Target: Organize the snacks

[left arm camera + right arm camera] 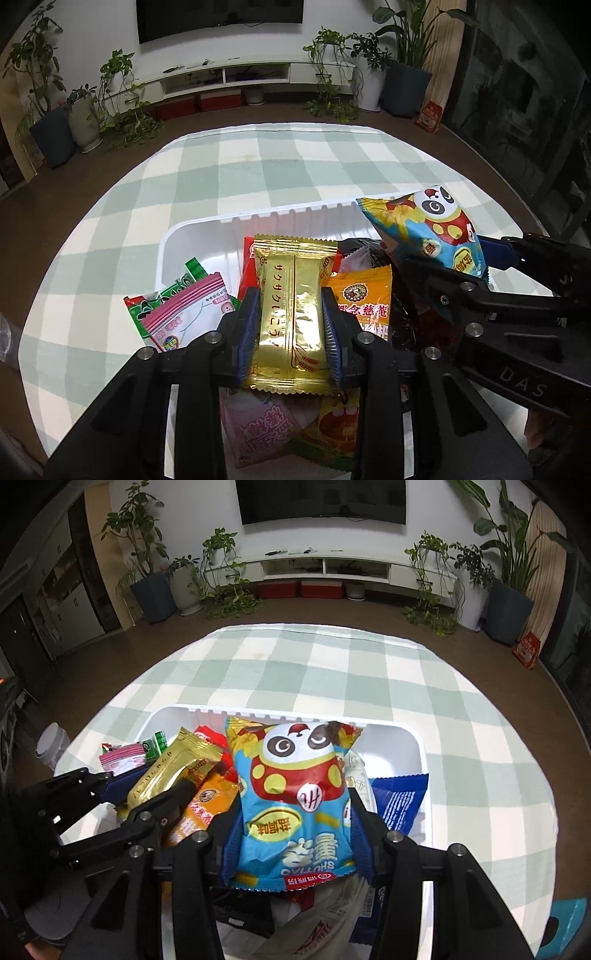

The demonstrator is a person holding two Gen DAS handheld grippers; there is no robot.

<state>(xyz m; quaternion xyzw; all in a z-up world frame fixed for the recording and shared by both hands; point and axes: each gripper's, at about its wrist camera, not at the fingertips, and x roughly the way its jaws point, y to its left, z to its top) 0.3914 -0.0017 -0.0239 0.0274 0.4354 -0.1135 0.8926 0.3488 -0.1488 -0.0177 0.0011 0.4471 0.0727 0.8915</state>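
My left gripper [291,325] is shut on a gold foil snack packet [291,310] and holds it above a white plastic tray [207,236] full of snacks. My right gripper [295,834] is shut on a blue panda snack bag [295,794] above the same tray [402,738]. The panda bag [436,225] and right gripper [480,273] show at the right of the left wrist view. The gold packet [173,775] and left gripper [125,794] show at the left of the right wrist view.
The tray sits on a green and white checked tablecloth [258,166]. It holds an orange packet [362,295], a pink striped packet [184,314], a pink packet [258,428] and a blue packet [399,801]. A white jar [51,749] stands at the table's left edge.
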